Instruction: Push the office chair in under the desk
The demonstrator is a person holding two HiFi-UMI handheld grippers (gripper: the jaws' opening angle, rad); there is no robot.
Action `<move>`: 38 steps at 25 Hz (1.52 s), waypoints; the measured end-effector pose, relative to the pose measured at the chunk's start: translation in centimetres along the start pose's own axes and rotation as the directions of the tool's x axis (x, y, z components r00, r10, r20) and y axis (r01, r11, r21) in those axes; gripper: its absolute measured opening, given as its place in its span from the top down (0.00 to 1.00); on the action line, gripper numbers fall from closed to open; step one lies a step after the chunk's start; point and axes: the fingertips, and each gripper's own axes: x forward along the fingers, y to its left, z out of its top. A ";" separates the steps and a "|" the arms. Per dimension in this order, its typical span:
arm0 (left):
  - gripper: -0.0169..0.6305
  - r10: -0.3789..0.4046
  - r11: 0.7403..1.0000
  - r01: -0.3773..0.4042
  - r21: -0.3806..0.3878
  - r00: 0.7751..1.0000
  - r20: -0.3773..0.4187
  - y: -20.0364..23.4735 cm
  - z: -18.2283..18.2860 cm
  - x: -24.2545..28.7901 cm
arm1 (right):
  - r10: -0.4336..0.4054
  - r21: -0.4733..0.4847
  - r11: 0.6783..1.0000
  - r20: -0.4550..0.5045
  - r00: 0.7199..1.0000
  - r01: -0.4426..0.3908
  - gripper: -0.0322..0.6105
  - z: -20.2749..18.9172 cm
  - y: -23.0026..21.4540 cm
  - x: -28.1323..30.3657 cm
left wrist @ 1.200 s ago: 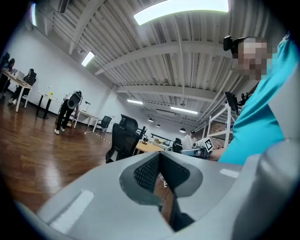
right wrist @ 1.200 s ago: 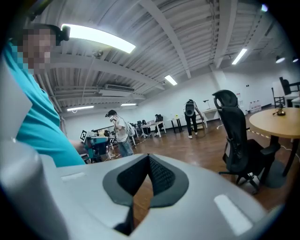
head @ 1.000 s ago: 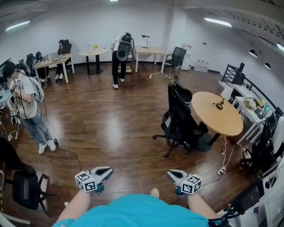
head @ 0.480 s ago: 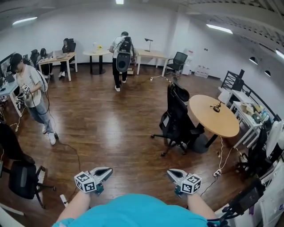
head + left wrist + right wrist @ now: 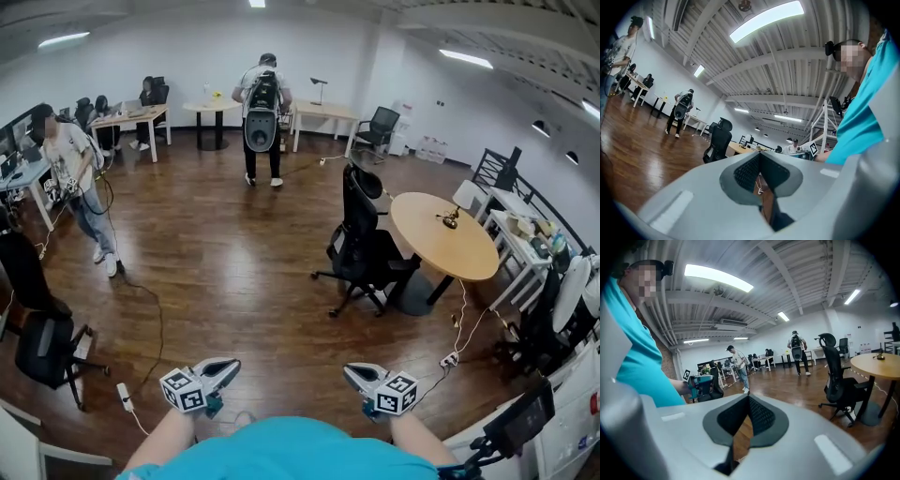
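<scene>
Nearest the wearer, the left claw (image 5: 220,370) and the right claw (image 5: 356,376) are held level in front of the body. Each claw's own view shows the ribbed pads closed together with nothing between them (left claw (image 5: 759,156), right claw (image 5: 749,400)). Both sit at the same spot in the head view as a second ago, but the room around them has shifted. A white power strip (image 5: 125,396) on the dark wooden floor (image 5: 234,272) has come into view at lower left, and the far furniture has drifted leftward. That is consistent with the wearer walking, not working. Well ahead and right of centre, the black mesh-backed office chair (image 5: 361,246) stands on its castors. Its back is to the open floor and its seat faces the round wooden counter (image 5: 431,244), at the counter's near edge and apparently not tucked under. Its position against the counter matches the earlier pictures, so it has not been touched. Beyond it, a person with a backpack (image 5: 262,112) stands clear of the route. Assessment: the approach is in progress and the push has not started. Both claws remain well apart from the chair back, and the gap must close before any contact.
</scene>
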 end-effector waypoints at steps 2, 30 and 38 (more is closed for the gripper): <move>0.81 -0.001 1.000 0.001 -0.003 1.000 -0.011 -2.2 -1.2 0.3 | 0.008 0.007 1.000 0.009 1.000 -0.008 0.95 -0.4 0.4 -1.7; 0.81 0.000 1.000 0.000 0.021 0.999 0.040 -4.3 6.5 -16.3 | -0.013 -0.046 0.999 -0.046 0.999 0.010 0.95 0.1 15.5 7.3; 0.81 -0.024 0.999 0.022 0.049 0.999 0.041 -5.6 8.5 -16.1 | -0.010 -0.049 0.999 -0.058 0.998 0.007 0.95 1.3 16.6 7.0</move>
